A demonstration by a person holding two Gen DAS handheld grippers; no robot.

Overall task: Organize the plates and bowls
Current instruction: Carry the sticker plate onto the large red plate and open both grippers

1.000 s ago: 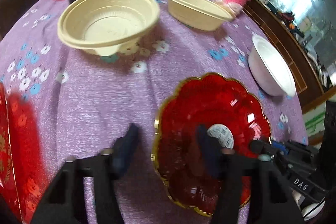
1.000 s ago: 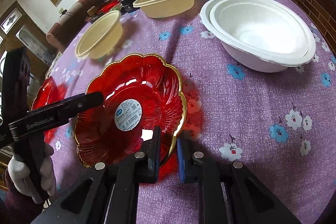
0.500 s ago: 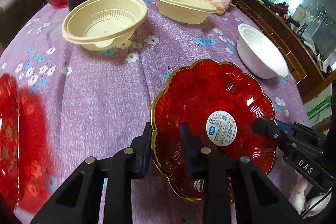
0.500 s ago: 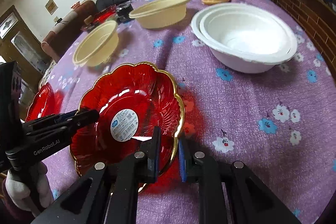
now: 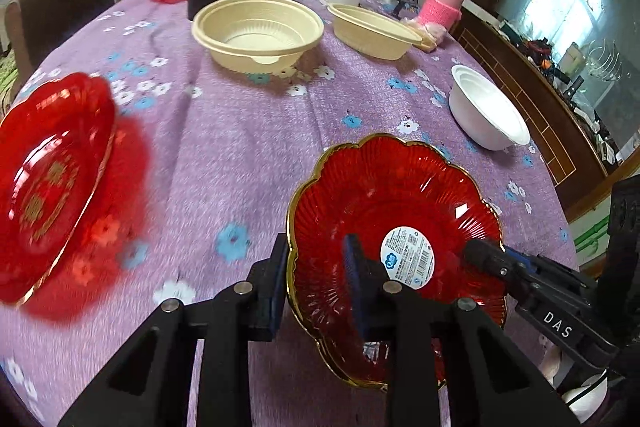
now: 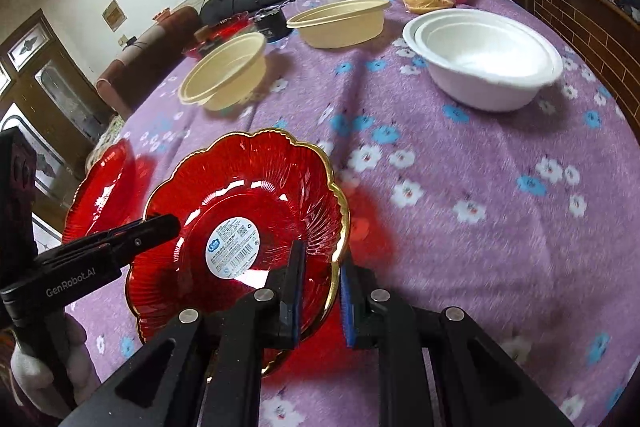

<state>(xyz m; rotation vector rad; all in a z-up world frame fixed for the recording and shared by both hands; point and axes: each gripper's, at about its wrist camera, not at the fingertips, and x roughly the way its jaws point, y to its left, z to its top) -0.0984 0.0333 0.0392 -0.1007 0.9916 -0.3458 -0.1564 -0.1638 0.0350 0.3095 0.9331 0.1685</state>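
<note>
Lifted between two tools, the flower-edged red plate [image 5: 394, 223] now hangs clear of the purple flowered table [image 5: 240, 155], where a second ago it lay flat and the left hand-held gripper [image 5: 316, 281] stood open astride its rim. That left hand-held gripper is now clamped on the gilt edge at the plate's 9 o'clock, while the right hand-held gripper [image 6: 322, 293] pinches the opposite edge at about 4 o'clock in its own view, a two-sided hold that likely keeps the slick, shallow dish level. A second red plate [image 5: 52, 183] waits at 9 o'clock on the table, near the carried one, and looks the probable stacking spot, like going with like. Farther off, a cream bowl [image 5: 258, 31] sits at 12 o'clock, another cream bowl [image 5: 372, 31] at 1 o'clock, and the nested white bowls [image 5: 486, 115] at 2 o'clock, well apart from the plates. A gloved hand [image 6: 36, 379] steadies the left tool at the frame's lower left.
</note>
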